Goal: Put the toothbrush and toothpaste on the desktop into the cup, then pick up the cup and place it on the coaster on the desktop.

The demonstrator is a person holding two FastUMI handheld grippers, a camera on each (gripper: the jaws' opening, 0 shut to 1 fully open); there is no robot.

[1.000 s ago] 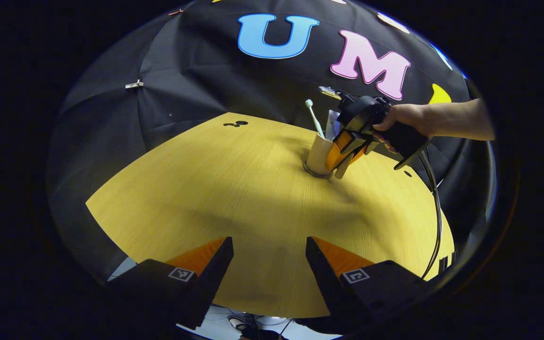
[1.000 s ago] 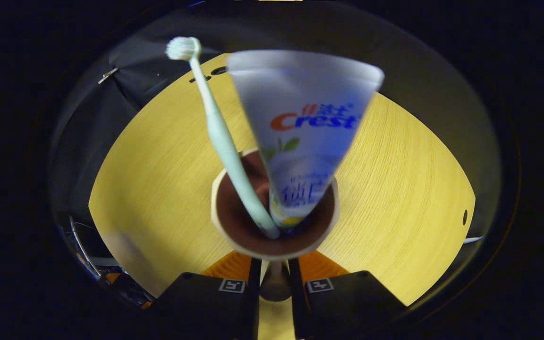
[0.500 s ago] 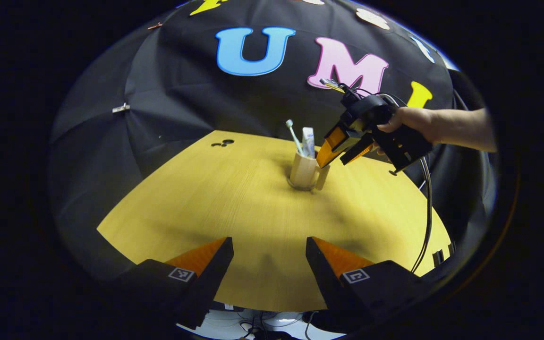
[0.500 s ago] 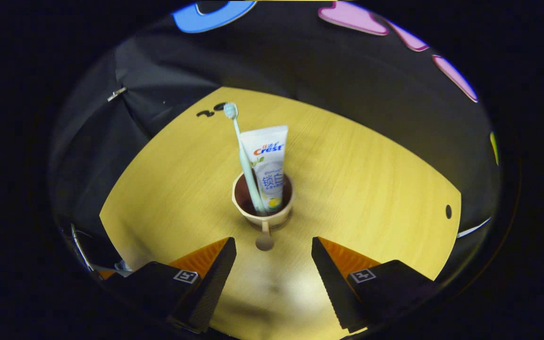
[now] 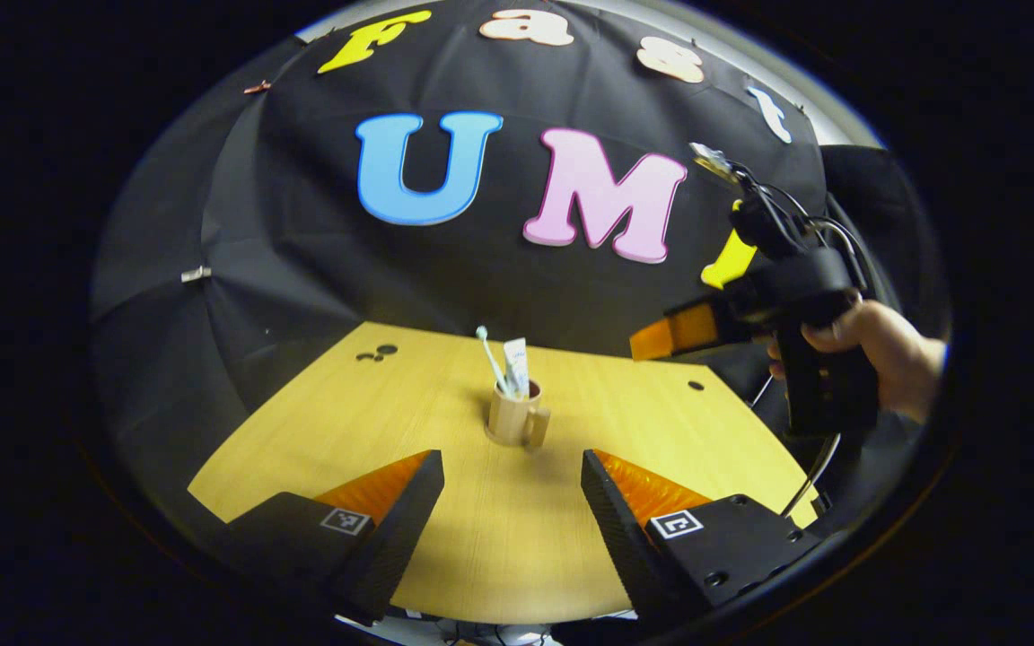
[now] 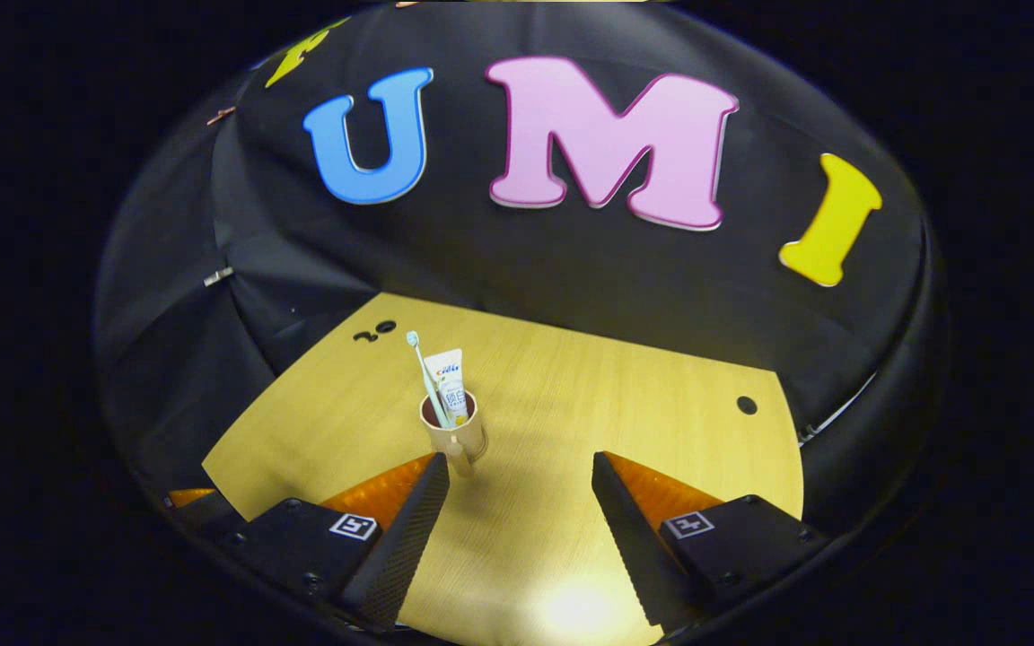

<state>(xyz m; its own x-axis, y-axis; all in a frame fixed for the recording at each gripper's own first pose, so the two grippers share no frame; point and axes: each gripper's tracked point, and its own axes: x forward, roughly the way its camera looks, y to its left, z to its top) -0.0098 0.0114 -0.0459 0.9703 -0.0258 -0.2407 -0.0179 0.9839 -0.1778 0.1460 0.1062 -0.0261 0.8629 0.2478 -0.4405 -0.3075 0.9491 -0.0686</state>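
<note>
A beige cup (image 5: 510,420) with a side handle stands upright near the middle of the yellow table (image 5: 346,404). Out of it stick a pale green toothbrush (image 5: 491,355) and a white toothpaste tube (image 5: 517,363). My left gripper (image 5: 512,484) is open and low at the near edge, well short of the cup. A hand (image 5: 880,354) holds my right gripper (image 5: 679,330) high at the right, away from the cup. In the right gripper view the cup (image 6: 451,438), toothbrush (image 6: 422,368) and tube (image 6: 451,381) stand beyond my open right gripper (image 6: 521,489), which holds nothing.
The black cloth wall rises right behind the table. Small dark marks (image 6: 375,332) sit at the far left corner and a round hole (image 6: 747,405) near the right edge. Part of the left gripper (image 6: 189,496) shows low at the left.
My right gripper let go of the cup's handle, opened, and drew back and up. The left gripper also pulled back. The cup with toothbrush and tube stays standing where it was released.
</note>
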